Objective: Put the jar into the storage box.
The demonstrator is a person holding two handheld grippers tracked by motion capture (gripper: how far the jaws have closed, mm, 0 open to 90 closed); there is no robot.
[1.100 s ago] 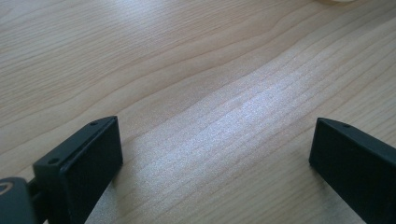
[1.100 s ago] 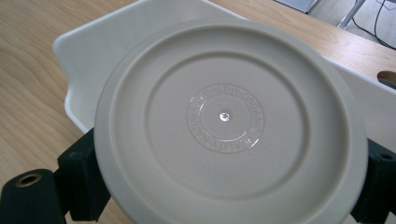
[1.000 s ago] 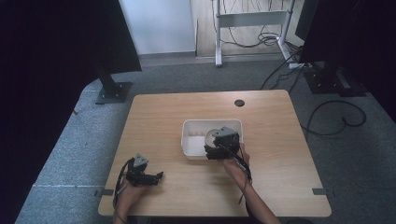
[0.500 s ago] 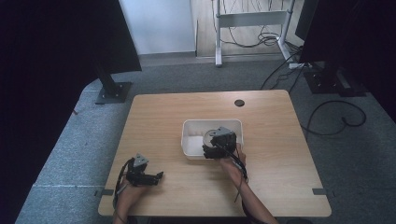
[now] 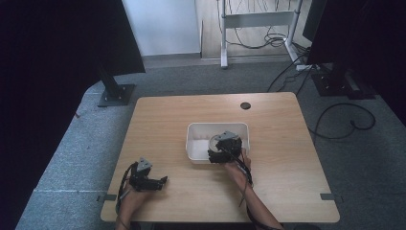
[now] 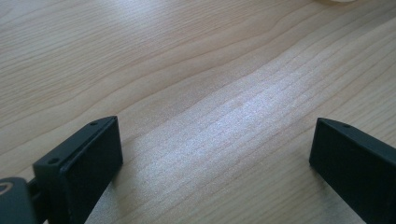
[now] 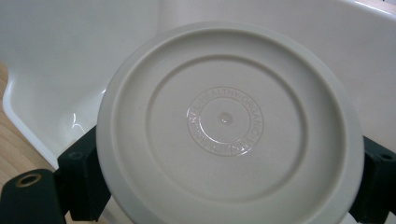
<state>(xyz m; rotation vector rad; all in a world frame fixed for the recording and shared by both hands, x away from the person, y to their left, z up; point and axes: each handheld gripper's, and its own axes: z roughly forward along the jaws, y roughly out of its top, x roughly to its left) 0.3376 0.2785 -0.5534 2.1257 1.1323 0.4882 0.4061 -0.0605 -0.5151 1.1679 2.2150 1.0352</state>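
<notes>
A round white plastic lid (image 7: 229, 126) with a raised ring and an embossed centre stamp sits between my right gripper's jaws, which are shut on its edges. It hangs over the white rectangular bin (image 7: 56, 60). From above, my right gripper (image 5: 216, 152) is at the bin's (image 5: 196, 151) front right part, with the lid (image 5: 214, 142) just visible by it. My left gripper (image 5: 162, 181) rests low over the table's front left area, pointing right, jaws open, with bare wood (image 6: 210, 116) between the fingers (image 6: 88, 158).
The wooden table (image 5: 163, 120) has a round cable hole (image 5: 245, 105) near its far edge. A black stand base (image 5: 116, 93) sits on the carpet at the far left, and cables and a desk frame lie beyond the table.
My right gripper has edged slightly toward the bin with the lid. The left gripper has stayed where it was.
</notes>
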